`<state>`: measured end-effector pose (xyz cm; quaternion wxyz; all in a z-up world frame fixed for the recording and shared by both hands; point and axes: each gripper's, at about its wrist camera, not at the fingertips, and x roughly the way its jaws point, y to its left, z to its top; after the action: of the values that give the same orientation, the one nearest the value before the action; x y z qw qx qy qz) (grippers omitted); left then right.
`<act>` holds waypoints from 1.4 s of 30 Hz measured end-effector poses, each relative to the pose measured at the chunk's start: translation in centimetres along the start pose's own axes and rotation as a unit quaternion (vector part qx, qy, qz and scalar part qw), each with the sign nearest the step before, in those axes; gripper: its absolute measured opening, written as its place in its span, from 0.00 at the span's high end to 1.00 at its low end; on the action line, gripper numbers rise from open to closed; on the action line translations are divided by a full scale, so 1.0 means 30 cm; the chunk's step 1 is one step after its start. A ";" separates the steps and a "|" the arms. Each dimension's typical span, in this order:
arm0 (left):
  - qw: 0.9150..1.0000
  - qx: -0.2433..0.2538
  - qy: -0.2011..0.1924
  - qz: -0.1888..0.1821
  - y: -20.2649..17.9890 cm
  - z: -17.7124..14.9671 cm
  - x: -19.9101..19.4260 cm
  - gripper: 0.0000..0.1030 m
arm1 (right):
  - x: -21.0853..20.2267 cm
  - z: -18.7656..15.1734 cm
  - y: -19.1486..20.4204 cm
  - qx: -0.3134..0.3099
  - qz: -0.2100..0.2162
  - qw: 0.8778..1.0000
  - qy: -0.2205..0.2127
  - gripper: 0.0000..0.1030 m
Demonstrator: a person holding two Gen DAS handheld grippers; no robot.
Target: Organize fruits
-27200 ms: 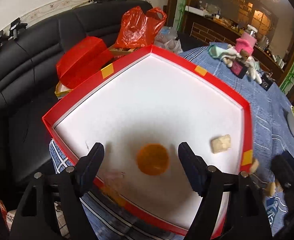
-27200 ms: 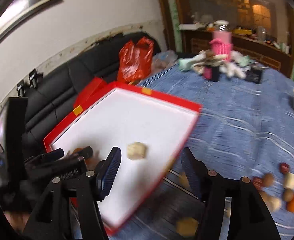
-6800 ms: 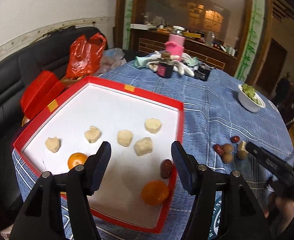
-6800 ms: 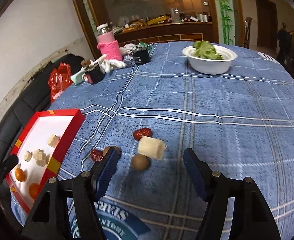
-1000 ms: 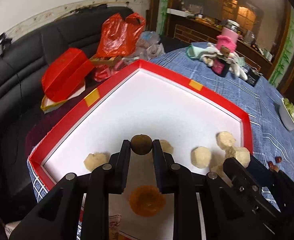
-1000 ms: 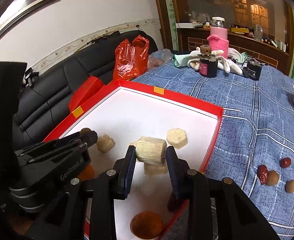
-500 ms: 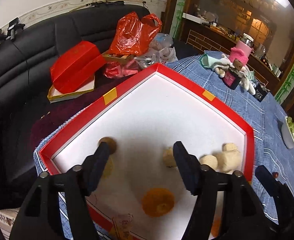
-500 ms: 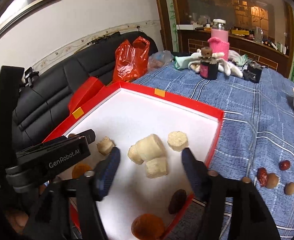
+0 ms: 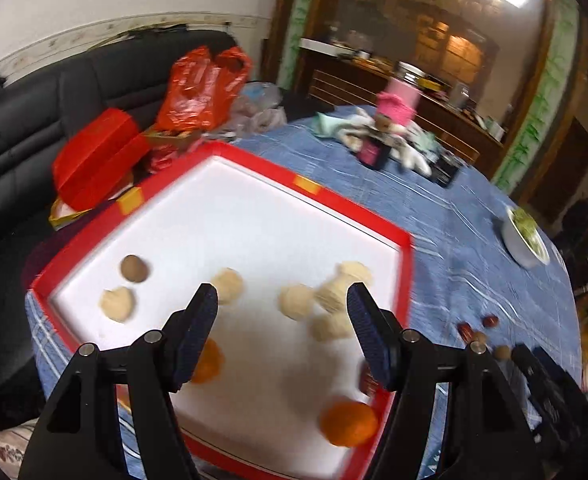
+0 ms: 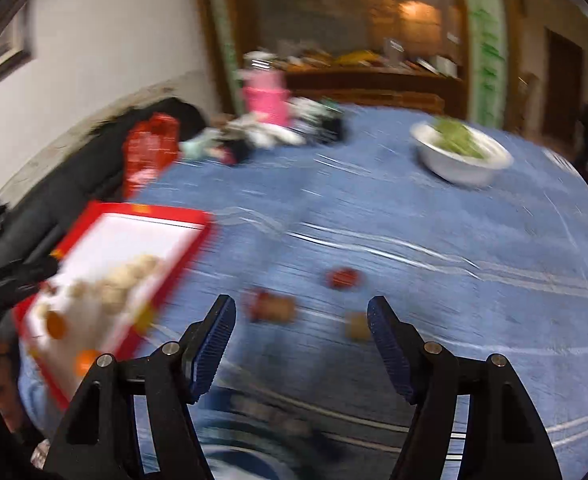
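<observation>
Fruits (image 9: pixel 294 300) in tray (image 9: pixel 346 204), seemingly unaligned

In the tray (image 9: pixel 408 264) lie the fruits (image 9: pixel 296 301); right of the tray three small fruits (image 10: pixel 344 278) lie on the tablecloth (image 10: pixel 454 312).

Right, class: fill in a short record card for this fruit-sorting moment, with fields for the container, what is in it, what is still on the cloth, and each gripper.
container: red tray with a white floor, at the table's edge
in tray: two oranges, several pale chunks, one brown round fruit
on cloth: a few small red and brown fruits, blurred
left gripper: open, empty, above the tray; jaws have just been opening
right gripper: open, empty, over the blue tablecloth; jaws have just been opening
</observation>
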<state>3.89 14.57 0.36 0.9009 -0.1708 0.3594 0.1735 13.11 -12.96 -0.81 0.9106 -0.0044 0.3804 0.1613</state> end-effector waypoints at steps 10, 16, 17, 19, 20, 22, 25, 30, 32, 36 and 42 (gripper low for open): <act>0.998 0.063 0.003 -0.032 -0.130 -0.040 -0.020 0.35 | 0.117 -0.023 -0.088 0.001 -0.029 0.998 0.049 0.55; 0.995 0.085 0.008 -0.049 -0.199 -0.059 -0.020 0.35 | 0.138 -0.032 -0.087 0.002 -0.031 0.998 0.059 0.77; 0.994 0.092 0.011 -0.056 -0.220 -0.063 -0.017 0.35 | 0.132 -0.032 -0.089 0.004 -0.030 0.998 0.056 0.77; 0.990 0.119 0.014 -0.074 -0.276 -0.079 -0.011 0.35 | 0.107 -0.026 -0.103 0.015 -0.025 0.999 0.041 0.77; 0.988 0.133 0.014 -0.079 -0.304 -0.089 -0.011 0.35 | 0.100 -0.022 -0.110 0.021 -0.022 0.999 0.035 0.77; 0.979 0.177 0.015 -0.098 -0.381 -0.111 -0.004 0.35 | 0.084 -0.017 -0.127 0.033 -0.016 0.999 0.024 0.77; 0.960 0.244 0.031 -0.134 -0.495 -0.138 0.027 0.35 | 0.056 -0.007 -0.164 0.055 -0.004 0.998 0.004 0.77; 0.939 0.306 0.027 -0.153 -0.608 -0.146 0.070 0.36 | 0.026 0.003 -0.219 0.085 0.012 0.996 -0.014 0.77; 0.932 0.315 0.026 -0.177 -0.634 -0.145 0.069 0.36 | 0.027 0.006 -0.234 0.094 0.021 0.995 -0.013 0.77; 0.915 0.350 0.038 -0.198 -0.682 -0.164 0.096 0.49 | 0.019 0.009 -0.240 0.101 0.033 0.994 -0.017 0.77; 0.906 0.369 0.058 -0.199 -0.691 -0.174 0.142 0.64 | -0.006 0.009 -0.264 0.120 0.042 0.992 -0.027 0.77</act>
<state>12.76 -5.16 -2.43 0.8927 0.0964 0.4083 -0.1646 15.53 -20.47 -1.40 0.9069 0.1249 0.3722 0.1529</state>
